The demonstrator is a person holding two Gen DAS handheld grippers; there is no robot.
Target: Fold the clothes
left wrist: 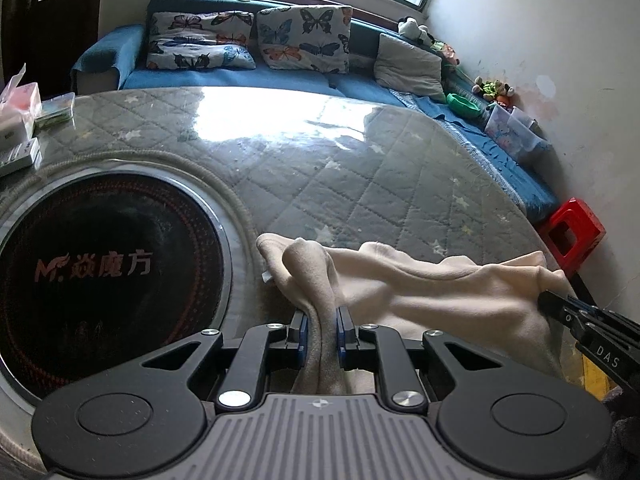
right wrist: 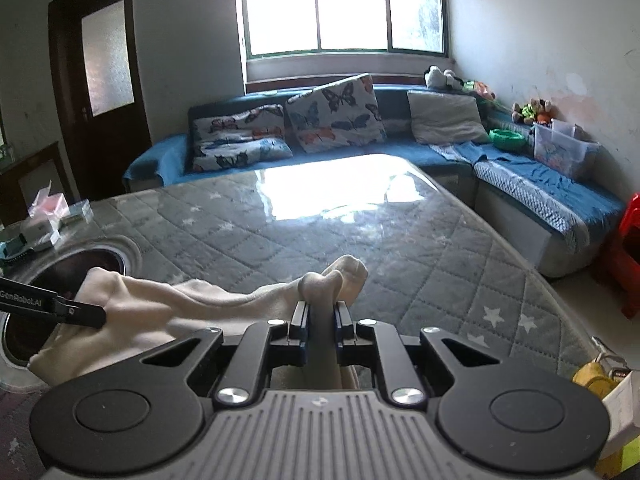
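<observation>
A cream garment (left wrist: 420, 292) hangs stretched between both grippers over the near edge of the grey quilted table (left wrist: 320, 168). My left gripper (left wrist: 322, 328) is shut on one bunched corner of it. The right gripper's black fingers (left wrist: 560, 306) enter that view from the right, pinching the other corner. In the right wrist view my right gripper (right wrist: 322, 320) is shut on a bunched corner of the garment (right wrist: 180, 304), and the left gripper's finger (right wrist: 80, 314) clamps the far corner at the left.
A round black heater plate (left wrist: 108, 276) is set in the table at the left. Boxes and tissues (left wrist: 20, 120) lie at the table's left corner. A blue sofa (right wrist: 540, 184) with cushions wraps the far and right sides. A red stool (left wrist: 572, 232) stands at the right.
</observation>
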